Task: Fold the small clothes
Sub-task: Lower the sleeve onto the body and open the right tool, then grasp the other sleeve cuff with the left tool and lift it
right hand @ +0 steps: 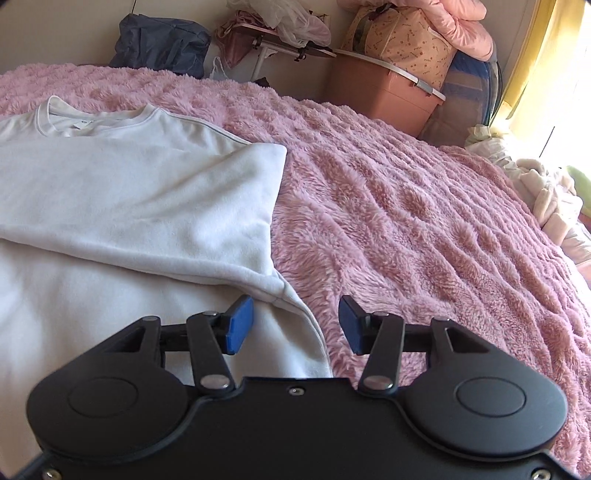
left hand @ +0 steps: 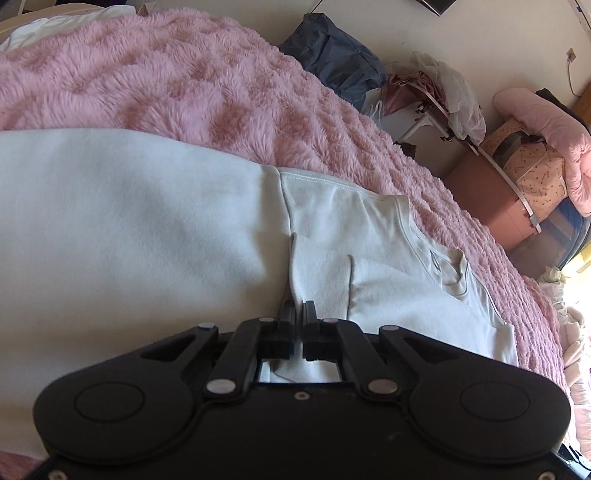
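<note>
A white sweatshirt [left hand: 129,229] lies on a fluffy pink blanket [left hand: 184,85], partly folded, with its collar [left hand: 454,273] to the right. My left gripper [left hand: 299,314] is shut on a pinched ridge of the white fabric near the garment's middle. In the right wrist view the sweatshirt [right hand: 129,206] has a sleeve part folded over the body, its collar [right hand: 92,118] at the far left. My right gripper [right hand: 295,317] is open and empty, its blue pads [right hand: 240,325] astride the garment's right edge just above it.
The pink blanket [right hand: 424,221] covers the bed to the right. Beyond the bed stand a dark blue bag [right hand: 159,40], a small folding table [right hand: 280,48] with clothes, a brown storage box [right hand: 380,92], and pink bedding [right hand: 454,26]. A rumpled cream cloth [right hand: 546,199] lies at the right edge.
</note>
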`<action>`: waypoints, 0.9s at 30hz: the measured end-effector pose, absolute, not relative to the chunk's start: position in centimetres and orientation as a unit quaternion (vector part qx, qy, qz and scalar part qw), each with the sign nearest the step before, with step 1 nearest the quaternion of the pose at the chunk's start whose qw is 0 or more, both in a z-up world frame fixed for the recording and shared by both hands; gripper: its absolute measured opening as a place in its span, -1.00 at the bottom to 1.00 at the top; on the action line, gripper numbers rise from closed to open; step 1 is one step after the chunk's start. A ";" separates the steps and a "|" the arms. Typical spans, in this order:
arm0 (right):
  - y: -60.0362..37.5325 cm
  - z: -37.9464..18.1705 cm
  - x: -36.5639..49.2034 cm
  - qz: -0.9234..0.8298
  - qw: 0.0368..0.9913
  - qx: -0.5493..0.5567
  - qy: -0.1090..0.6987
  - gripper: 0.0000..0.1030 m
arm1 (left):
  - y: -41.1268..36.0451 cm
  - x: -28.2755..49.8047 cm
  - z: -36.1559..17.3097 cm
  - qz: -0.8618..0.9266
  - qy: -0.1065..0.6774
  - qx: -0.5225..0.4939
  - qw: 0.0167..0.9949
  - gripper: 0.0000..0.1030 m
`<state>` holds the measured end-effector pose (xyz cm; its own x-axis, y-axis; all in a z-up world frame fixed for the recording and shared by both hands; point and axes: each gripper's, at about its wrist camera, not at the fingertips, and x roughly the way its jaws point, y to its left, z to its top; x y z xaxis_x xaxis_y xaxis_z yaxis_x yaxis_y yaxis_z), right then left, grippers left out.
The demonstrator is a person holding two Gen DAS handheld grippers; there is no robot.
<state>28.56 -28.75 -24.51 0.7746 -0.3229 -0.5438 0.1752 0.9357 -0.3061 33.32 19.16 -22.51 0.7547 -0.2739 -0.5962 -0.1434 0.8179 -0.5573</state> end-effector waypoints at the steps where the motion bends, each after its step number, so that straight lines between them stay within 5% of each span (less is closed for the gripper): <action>1: -28.8 -23.9 28.0 -0.131 0.939 -0.116 0.295 0.05 | 19.1 33.0 -22.0 -0.033 0.346 -0.299 0.889 -0.99; 4: -28.8 -22.4 27.4 -0.112 0.958 -0.104 0.244 0.25 | 19.0 31.5 -19.4 -0.021 0.315 -0.290 0.904 -0.99; 8: -28.6 -21.8 29.4 -0.067 0.964 -0.075 0.245 0.24 | 17.7 30.8 -16.8 -0.062 0.286 -0.279 0.915 -0.95; 21: -28.1 -25.5 32.4 -0.059 0.946 -0.040 0.315 0.16 | 16.8 32.6 -23.2 -0.059 0.372 -0.325 0.868 -0.90; 27: -27.1 -23.9 31.6 -0.087 0.942 -0.044 0.322 0.16 | 19.8 26.8 -17.8 -0.043 0.322 -0.300 0.897 -0.25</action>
